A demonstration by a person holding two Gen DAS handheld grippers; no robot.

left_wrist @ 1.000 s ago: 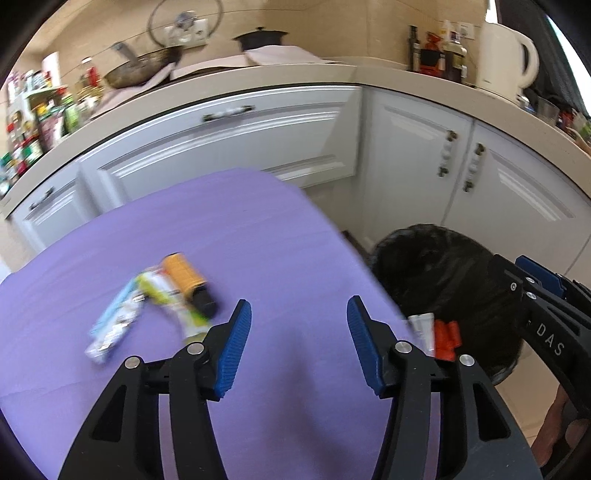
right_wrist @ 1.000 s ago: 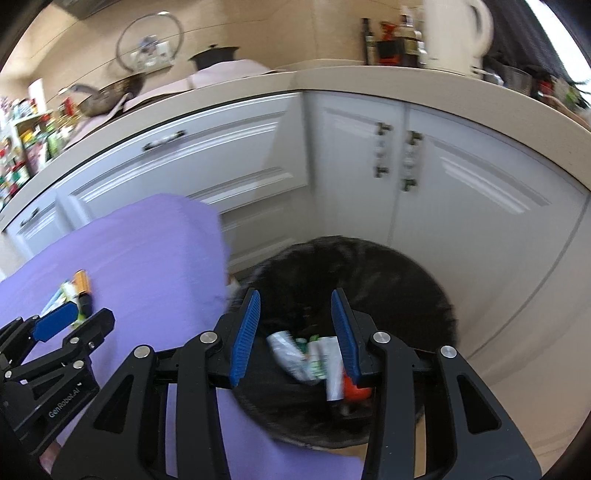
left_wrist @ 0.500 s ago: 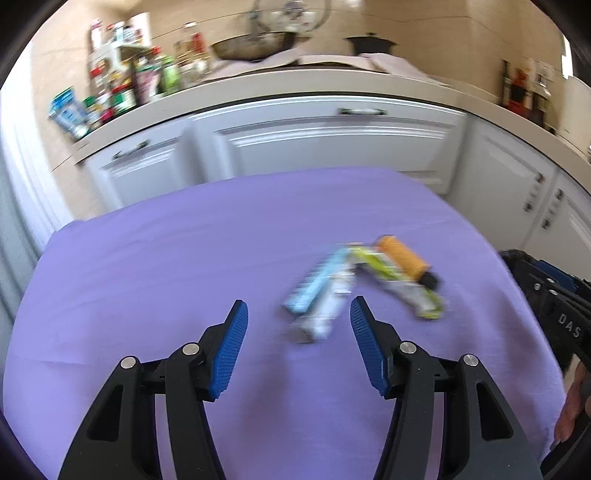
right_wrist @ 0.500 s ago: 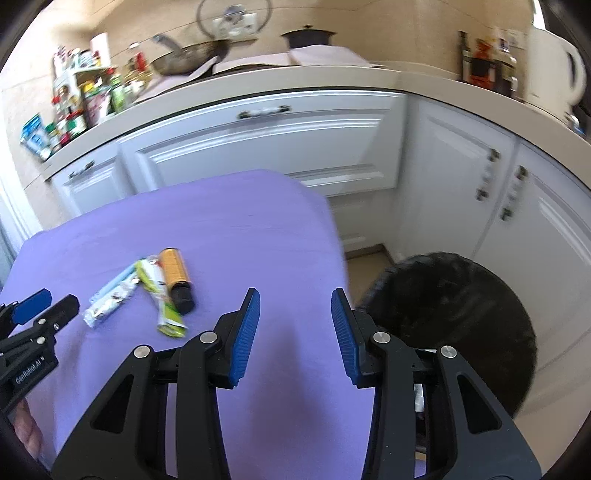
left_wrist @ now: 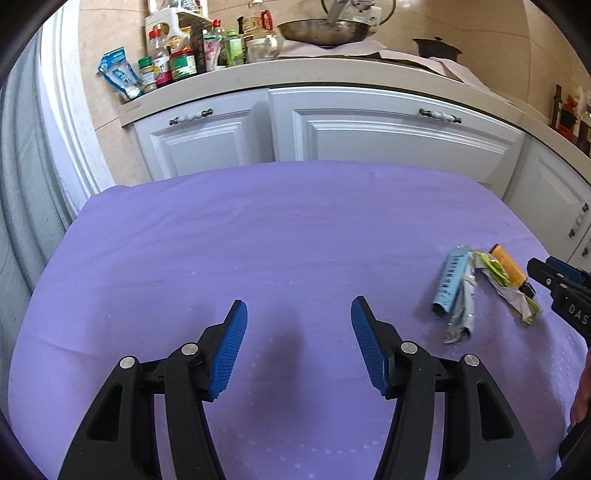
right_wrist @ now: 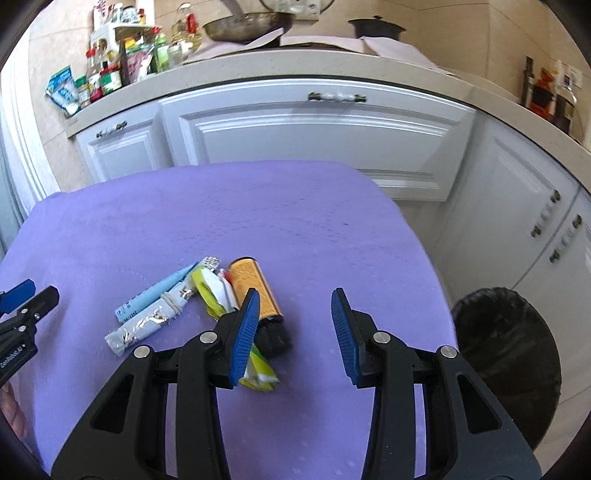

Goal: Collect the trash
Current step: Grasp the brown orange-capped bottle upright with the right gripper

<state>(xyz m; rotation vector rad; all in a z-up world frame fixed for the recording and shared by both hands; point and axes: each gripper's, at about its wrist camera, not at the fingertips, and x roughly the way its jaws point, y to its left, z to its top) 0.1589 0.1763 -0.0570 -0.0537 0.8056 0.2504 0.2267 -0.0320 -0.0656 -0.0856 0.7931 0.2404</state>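
A small heap of trash lies on the purple tablecloth (right_wrist: pixel 295 221): an orange tube with a black cap (right_wrist: pixel 251 288), a yellow-green wrapper (right_wrist: pixel 210 291), a light blue tube (right_wrist: pixel 155 295) and a silver tube (right_wrist: pixel 147 325). My right gripper (right_wrist: pixel 295 291) hovers open just right of the heap, and its left finger overlaps the wrapper in the picture. Nothing is between its pads. In the left wrist view the heap (left_wrist: pixel 480 291) lies far right. My left gripper (left_wrist: pixel 298 302) is open over bare cloth, with nothing in it. The black-lined trash bin (right_wrist: pixel 509 354) stands on the floor, right of the table.
White kitchen cabinets (left_wrist: pixel 369 129) run behind the table and round to the right. The counter holds jars and bottles (left_wrist: pixel 177 62), a pan (left_wrist: pixel 321 29) and a dark pot (left_wrist: pixel 437 46). The left gripper's tip (right_wrist: pixel 40 291) shows at the left edge, the right one's (left_wrist: pixel 543 264) at the right edge.
Both views have swung left, away from the bin and onto the table. The right gripper has come from above the bin to beside the heap. The left gripper has passed left of the heap.
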